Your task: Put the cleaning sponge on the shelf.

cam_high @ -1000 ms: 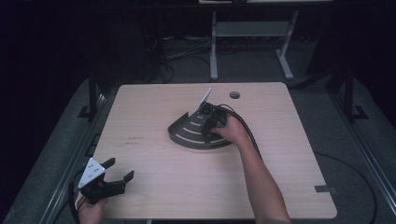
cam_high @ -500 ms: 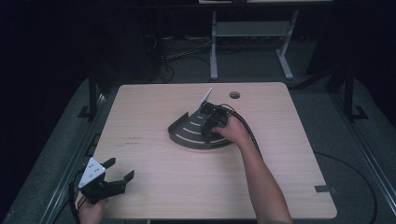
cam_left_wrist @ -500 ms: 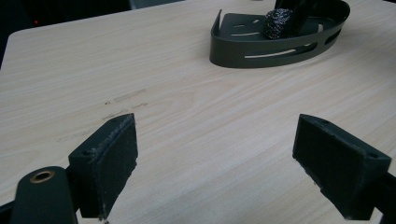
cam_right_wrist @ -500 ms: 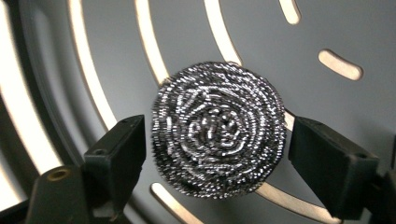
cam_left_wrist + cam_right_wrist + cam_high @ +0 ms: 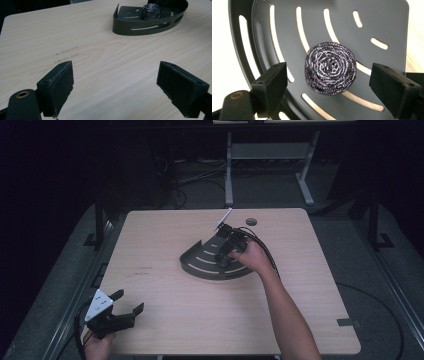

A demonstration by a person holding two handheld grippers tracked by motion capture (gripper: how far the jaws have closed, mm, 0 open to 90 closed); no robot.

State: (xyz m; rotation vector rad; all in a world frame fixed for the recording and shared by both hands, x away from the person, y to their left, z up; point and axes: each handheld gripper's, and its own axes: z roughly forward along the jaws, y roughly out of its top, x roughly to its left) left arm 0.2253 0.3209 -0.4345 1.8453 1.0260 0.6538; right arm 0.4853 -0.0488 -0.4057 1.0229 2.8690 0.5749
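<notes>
A: Steel scourer (image 5: 330, 68) location?

B: It lies in the dark slotted tray (image 5: 200, 262) at mid-worktop (image 5: 165, 235), directly between the jaws of the right tongs (image 5: 329, 82), which stand apart and untouching on either side of it.

A: Long axis?

B: None; the scourer is round, so any closing line serves.

A: Nearer hand?

B: Right. The left tongs (image 5: 119, 311), also apart, sit well away at the near worktop edge.

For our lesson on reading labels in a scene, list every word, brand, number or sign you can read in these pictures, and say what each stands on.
None can be read.
Dark marks on the light wooden table, at in the high view: too small and blurred to read.
Dark slotted metal tray, steel-wool scouring ball, left gripper, right gripper: no lettering visible.
</notes>
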